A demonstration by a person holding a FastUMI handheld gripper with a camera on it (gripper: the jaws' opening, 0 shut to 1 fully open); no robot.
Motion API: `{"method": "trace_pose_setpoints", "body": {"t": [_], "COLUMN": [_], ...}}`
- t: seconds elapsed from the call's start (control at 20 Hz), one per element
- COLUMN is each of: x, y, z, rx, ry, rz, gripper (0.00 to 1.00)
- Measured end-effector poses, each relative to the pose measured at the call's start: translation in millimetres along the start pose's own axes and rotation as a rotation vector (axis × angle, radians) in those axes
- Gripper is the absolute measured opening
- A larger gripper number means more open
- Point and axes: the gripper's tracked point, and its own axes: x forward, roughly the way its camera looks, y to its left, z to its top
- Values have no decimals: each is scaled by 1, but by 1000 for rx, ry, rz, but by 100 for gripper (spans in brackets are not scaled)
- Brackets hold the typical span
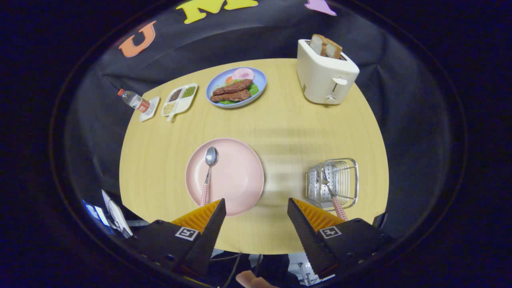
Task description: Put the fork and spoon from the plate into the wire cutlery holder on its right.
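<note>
1. Gripper (256, 208) was spread wide and held nothing, hovering above the near edge of the table (280, 120), with the pink plate (240, 176) just ahead of the left finger.
2. Fork (334, 198) looked already dropped into the wire cutlery holder (340, 172) to the plate's right, checked handle leaning out toward the right finger. So half the job seemed done.
3. Spoon (209, 174) was lying on the left part of the plate, bowl pointing away, checked handle running back toward the left finger's tip.
4. My take on the step in hand: shift left so the handle sits between the fingers, come down low, and pinch the handle, not the bowl, since it's slimmer and less slippery.
5. Plate rim could be a pain here; I'd grab where the handle crosses it, so there's a gap underneath.
6. Toaster (326, 76) and blue food plate (236, 88) sat well beyond, no worry there.
</note>
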Motion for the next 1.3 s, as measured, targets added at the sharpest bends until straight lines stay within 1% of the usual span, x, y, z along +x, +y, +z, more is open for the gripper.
{"method": "trace_pose_setpoints", "body": {"t": [0.05, 0.25, 0.35, 0.55, 0.8, 0.9, 1.05, 1.2, 1.3], "x": [3, 22, 32, 58, 94, 107, 119, 129, 131], "y": [11, 46, 63, 88, 105, 110, 117, 119, 122], "z": [2, 6, 0, -9, -23, -29, -36, -38, -37], "rx": [-12, -56, -66, -16, 16, 16, 25, 51, 85], "ry": [-29, -143, -167, -199, -239, -236, -228, -238, -240], "rz": [3, -18, -22, -22, -46, -58, -61, -59, -41], "gripper": [97, 97, 97, 97, 95, 92, 76, 68, 52]}}
